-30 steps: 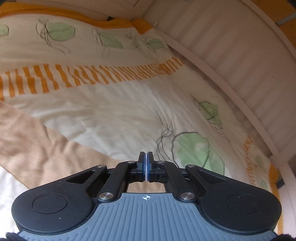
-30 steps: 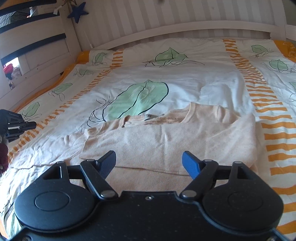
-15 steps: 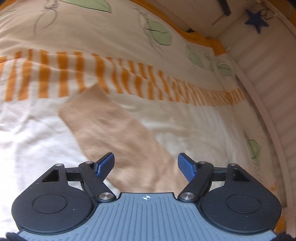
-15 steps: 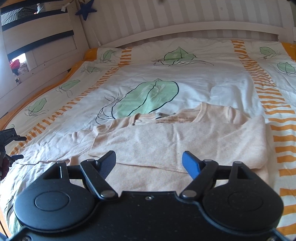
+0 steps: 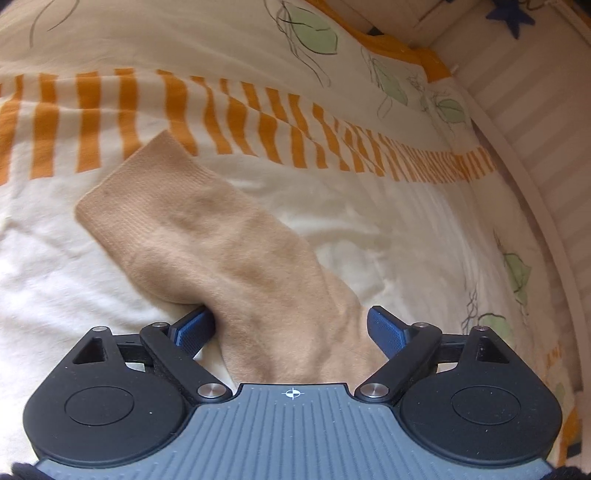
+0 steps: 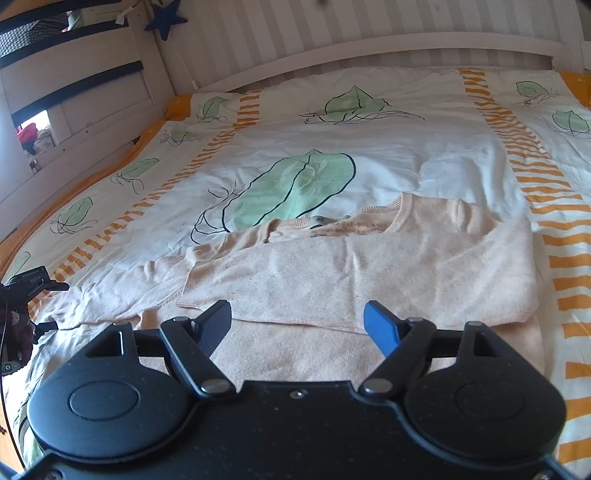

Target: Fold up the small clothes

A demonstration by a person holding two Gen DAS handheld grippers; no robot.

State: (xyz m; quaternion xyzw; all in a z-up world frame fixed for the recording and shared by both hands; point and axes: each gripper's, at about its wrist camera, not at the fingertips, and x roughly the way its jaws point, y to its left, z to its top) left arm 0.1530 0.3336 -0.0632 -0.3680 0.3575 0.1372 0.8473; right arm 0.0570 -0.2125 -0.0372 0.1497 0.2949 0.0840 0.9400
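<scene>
A beige sweater (image 6: 369, 273) lies flat on the bedspread (image 6: 369, 155), neck band toward the headboard. One sleeve is folded across its chest. The other sleeve (image 5: 221, 251) stretches out to the side, cuff resting by the orange stripes. My left gripper (image 5: 288, 321) points down at that sleeve with its jaws opening. The sleeve runs between the blue fingers; the left fingertip (image 5: 195, 328) is tucked under the sleeve's edge and the pads do not press on it. My right gripper (image 6: 297, 310) hovers open over the sweater's lower half, holding nothing. The left gripper (image 6: 33, 291) also shows in the right wrist view.
The bedspread is white with green leaves and orange stripe bands (image 5: 258, 122). A white slatted headboard (image 6: 369, 40) and side rail (image 6: 74, 92) fence the bed. A blue star (image 6: 164, 20) hangs at the corner.
My left gripper went from shut to wide open, swung round and dropped onto the outstretched sleeve, which now lies between its fingers. The right gripper stayed open and barely moved.
</scene>
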